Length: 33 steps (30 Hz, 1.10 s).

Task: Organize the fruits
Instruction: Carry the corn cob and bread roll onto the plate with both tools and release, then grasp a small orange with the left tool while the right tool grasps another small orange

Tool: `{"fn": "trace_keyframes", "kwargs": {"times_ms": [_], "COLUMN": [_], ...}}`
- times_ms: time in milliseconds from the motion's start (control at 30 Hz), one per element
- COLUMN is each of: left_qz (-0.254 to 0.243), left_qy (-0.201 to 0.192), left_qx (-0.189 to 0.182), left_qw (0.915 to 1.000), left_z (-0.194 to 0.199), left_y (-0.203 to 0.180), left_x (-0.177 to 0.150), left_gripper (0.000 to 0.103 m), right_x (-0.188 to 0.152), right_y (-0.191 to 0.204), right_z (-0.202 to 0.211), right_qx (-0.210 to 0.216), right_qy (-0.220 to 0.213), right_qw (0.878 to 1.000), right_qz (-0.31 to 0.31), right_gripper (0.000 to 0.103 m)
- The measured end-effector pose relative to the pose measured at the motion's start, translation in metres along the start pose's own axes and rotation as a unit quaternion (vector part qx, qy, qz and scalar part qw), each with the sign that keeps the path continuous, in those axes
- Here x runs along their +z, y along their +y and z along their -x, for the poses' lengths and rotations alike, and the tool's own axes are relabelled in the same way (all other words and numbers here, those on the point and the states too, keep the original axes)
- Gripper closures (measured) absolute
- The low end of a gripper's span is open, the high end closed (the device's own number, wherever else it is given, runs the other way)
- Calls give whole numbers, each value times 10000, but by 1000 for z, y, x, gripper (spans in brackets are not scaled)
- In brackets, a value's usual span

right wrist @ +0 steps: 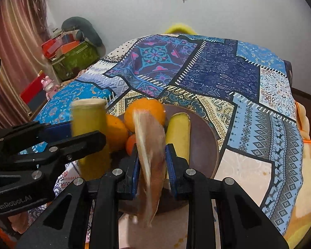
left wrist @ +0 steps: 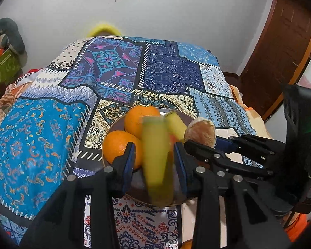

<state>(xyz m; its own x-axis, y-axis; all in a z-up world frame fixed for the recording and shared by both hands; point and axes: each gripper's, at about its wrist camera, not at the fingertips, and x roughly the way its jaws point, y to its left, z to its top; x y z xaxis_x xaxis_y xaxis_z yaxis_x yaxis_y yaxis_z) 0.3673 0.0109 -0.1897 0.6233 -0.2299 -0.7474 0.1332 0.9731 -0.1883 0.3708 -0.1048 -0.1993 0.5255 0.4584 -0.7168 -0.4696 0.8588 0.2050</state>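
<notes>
Fruit sits in a brown plate (right wrist: 205, 145) on the patchwork cloth (left wrist: 165, 70): two oranges (left wrist: 118, 145) and a banana piece (right wrist: 179, 132). Left hand-held gripper (left wrist: 154, 157) is clamped on a blurred yellow-green banana piece (left wrist: 156, 155), held upright over the plate's near side. Right hand-held gripper (right wrist: 152, 161) grips a peeled, pale orange fruit (right wrist: 150, 145) just above the plate, close beside the left one.
</notes>
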Motion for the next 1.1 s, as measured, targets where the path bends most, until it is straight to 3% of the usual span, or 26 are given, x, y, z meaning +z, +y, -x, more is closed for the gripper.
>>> {"fn": "trace_keyframes", "kwargs": {"times_ms": [333, 767, 1100], "left_qz": [-24, -9, -97], "left_qy": [-52, -272, -386], "left_qx": [120, 292, 482], "left_qw": [9999, 9992, 9980], "left_z": [22, 94, 147], "left_y": [3, 6, 10], "left_x": [-8, -40, -69], "left_gripper": [66, 66, 60], "right_x": [2, -22, -44], "right_y": [9, 39, 66], "right_z": [25, 74, 104], "right_qx": [-133, -277, -353], "right_qy": [-191, -243, -331], "right_qw": [9996, 9990, 9985], "right_qz": [131, 247, 272], "right_gripper": [78, 76, 71]}}
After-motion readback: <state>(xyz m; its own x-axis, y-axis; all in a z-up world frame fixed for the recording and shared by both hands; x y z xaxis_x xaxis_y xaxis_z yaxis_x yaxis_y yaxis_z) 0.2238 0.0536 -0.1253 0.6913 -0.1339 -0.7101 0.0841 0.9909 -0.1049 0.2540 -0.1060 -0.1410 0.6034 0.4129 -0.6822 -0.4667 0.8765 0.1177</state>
